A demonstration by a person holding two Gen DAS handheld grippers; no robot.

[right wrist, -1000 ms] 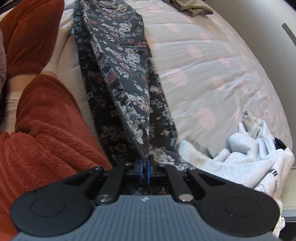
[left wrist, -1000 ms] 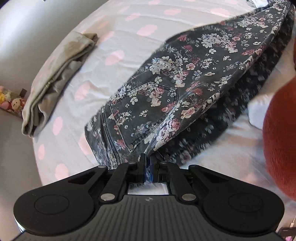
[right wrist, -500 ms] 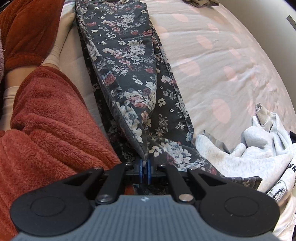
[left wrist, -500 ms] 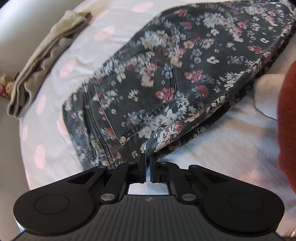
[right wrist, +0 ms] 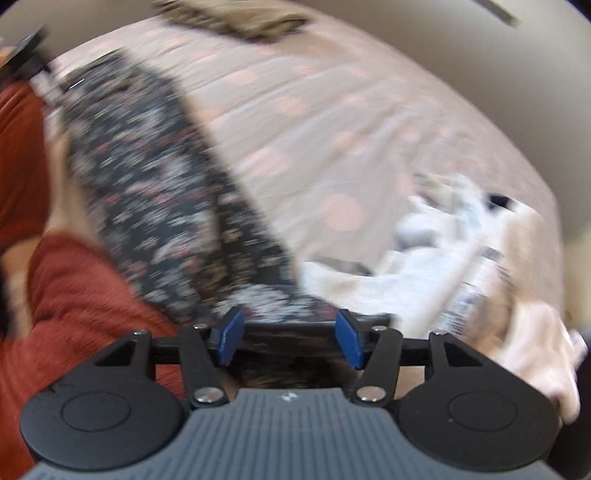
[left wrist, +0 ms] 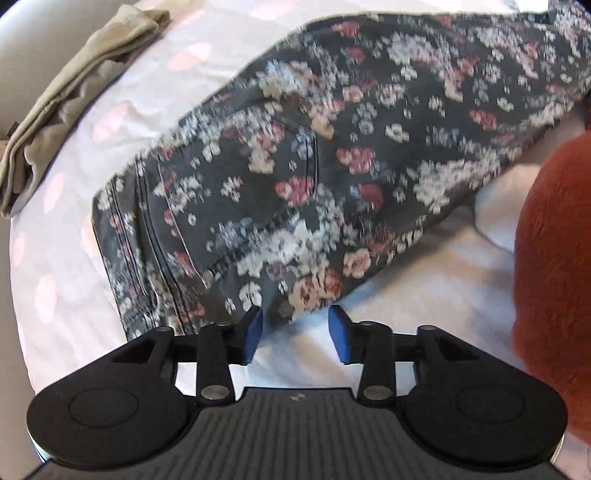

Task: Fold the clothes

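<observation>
Dark floral jeans (left wrist: 332, 155) lie folded lengthwise on the bed, waistband and back pocket toward me in the left wrist view. My left gripper (left wrist: 295, 334) is open, its blue pads (left wrist: 253, 336) just at the jeans' near edge, holding nothing. In the blurred right wrist view the jeans' legs (right wrist: 159, 192) stretch away to the upper left. My right gripper (right wrist: 288, 339) is open over the leg ends, its blue pads (right wrist: 231, 334) apart and empty.
The bed has a white sheet with pink dots (left wrist: 66, 206). Folded beige trousers (left wrist: 74, 96) lie at its far left, also in the right wrist view (right wrist: 240, 18). A pile of light grey and white clothes (right wrist: 461, 251) sits right. A red fleece sleeve (left wrist: 554, 277) is close.
Both grippers were shut on the jeans' edge; now both have opened and let go. The jeans have dropped flat onto the bed. The right view is moving fast.
</observation>
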